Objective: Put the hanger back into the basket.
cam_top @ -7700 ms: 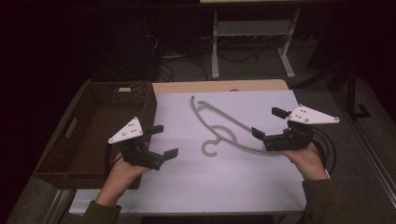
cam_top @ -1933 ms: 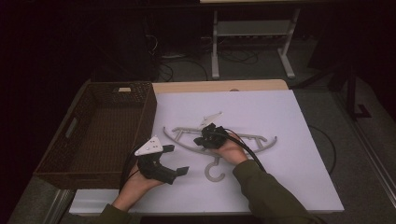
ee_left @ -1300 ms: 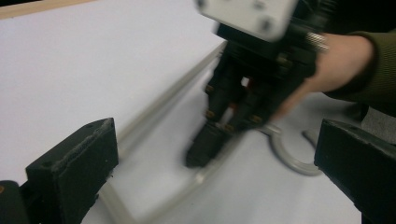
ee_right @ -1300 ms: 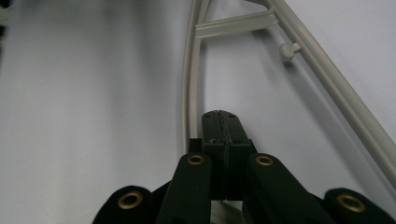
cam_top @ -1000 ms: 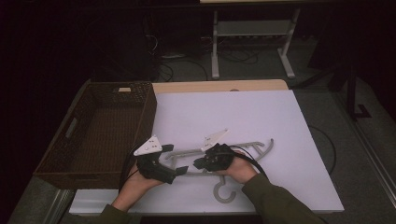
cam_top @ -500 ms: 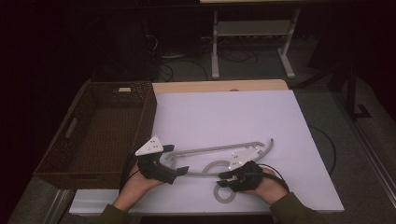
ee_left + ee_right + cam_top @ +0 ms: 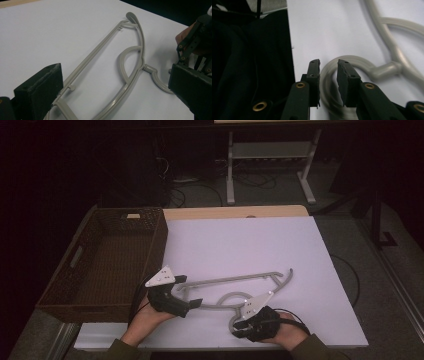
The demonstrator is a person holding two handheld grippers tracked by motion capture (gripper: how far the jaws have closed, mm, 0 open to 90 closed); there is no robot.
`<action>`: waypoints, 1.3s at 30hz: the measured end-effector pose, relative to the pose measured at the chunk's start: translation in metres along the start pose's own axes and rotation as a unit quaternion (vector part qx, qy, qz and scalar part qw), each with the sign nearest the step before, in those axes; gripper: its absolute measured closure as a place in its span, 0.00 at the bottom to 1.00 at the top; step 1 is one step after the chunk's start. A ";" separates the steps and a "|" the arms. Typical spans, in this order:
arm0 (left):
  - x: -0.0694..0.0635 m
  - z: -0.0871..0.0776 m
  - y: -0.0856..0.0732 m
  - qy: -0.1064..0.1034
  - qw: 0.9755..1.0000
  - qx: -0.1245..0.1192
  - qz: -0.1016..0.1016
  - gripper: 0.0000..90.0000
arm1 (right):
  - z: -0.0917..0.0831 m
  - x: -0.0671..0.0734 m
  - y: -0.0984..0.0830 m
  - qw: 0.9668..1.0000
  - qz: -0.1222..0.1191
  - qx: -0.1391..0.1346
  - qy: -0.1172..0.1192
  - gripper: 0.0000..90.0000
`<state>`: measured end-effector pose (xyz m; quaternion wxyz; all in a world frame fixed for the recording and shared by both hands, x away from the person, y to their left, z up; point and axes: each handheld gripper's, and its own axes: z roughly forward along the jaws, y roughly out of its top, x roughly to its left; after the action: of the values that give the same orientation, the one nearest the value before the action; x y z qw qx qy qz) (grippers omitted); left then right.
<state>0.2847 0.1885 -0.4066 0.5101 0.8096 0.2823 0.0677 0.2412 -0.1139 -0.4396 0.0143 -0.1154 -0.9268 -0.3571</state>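
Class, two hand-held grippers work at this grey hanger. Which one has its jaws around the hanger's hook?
The right hand-held gripper: its jaws straddle the hook of the hanger. The left hand-held gripper sits at the hanger's shoulder end instead.

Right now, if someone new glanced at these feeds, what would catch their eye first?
Probably the grey plastic clothes hanger lying flat on the white table, near its front edge. The left claw sits open at the hanger's left end, while the right claw straddles its hook, jaws slightly apart. The brown woven basket stands at the table's left.
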 end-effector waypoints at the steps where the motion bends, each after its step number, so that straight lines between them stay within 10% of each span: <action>1: 0.000 0.000 0.000 0.000 1.000 0.001 0.000 0.00 | 0.001 0.001 0.000 1.000 -0.002 0.005 -0.001 0.80; 10: 0.000 0.000 0.000 0.002 1.000 0.001 -0.001 0.00 | 0.003 0.003 -0.001 0.999 -0.027 0.017 -0.019 0.86; 39: 0.000 0.007 -0.003 -0.006 0.999 0.031 0.018 0.00 | -0.012 -0.018 -0.003 1.000 0.010 -0.008 -0.005 0.89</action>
<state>0.2858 0.1841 -0.4126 0.4854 0.8302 0.2668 0.0630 0.2572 -0.1279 -0.4344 0.0123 -0.1262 -0.9228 -0.3637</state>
